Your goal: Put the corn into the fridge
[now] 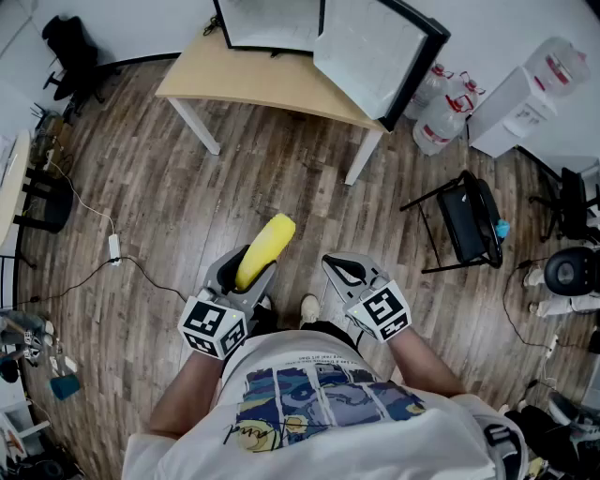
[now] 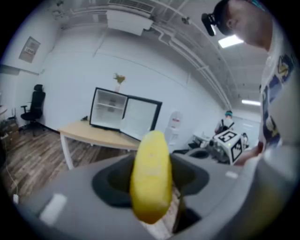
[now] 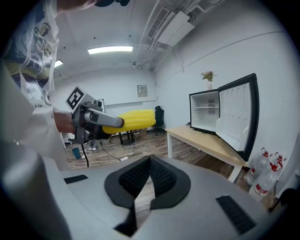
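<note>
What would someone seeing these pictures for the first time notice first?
The bright yellow corn stands out first, clamped in the left tool and jutting forward above the wood floor. Next comes the small fridge, its door swung open, standing on the light wooden table ahead. The right tool, beside the left one, is shut and empty.
</note>
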The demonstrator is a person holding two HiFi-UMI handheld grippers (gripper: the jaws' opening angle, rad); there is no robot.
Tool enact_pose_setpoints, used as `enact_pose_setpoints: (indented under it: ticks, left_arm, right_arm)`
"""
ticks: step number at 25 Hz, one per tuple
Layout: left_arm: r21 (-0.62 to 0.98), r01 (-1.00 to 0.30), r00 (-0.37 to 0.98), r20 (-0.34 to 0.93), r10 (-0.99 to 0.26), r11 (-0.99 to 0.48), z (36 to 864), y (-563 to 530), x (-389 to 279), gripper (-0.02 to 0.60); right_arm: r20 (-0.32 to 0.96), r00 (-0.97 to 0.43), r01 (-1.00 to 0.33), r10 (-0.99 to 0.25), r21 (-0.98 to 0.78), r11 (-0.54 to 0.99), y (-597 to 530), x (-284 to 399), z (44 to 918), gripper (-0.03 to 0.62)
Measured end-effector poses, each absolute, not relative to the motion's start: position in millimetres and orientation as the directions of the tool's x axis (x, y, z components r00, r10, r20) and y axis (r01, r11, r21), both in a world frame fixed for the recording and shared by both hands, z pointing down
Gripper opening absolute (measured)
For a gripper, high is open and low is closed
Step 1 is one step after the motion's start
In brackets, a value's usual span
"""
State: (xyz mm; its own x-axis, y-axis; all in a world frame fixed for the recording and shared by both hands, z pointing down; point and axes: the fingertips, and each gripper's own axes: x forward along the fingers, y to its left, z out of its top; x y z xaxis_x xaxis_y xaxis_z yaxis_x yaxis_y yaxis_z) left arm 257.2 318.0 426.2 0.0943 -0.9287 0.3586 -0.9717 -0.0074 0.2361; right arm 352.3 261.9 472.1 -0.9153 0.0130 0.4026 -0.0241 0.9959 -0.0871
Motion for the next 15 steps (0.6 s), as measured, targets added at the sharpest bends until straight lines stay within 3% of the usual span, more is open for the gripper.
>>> enact_pose_setpoints:
  ticks: [9, 15]
  left_arm:
    - [0.302, -0.952, 0.060, 0.347, -0.936, 0.051, 439, 325, 191, 0.241]
    - [0.302, -0.953, 0.099, 0.300, -0.949, -0.004, 432, 298, 124, 0.241]
  right_arm:
    - [0.436, -0.900, -0.019, 0.000, -0.039, 0.999, 257, 307, 476, 0.012]
    - [0.426, -0.902, -0.092, -0.065, -0.044, 0.995, 232, 238, 461, 0.011]
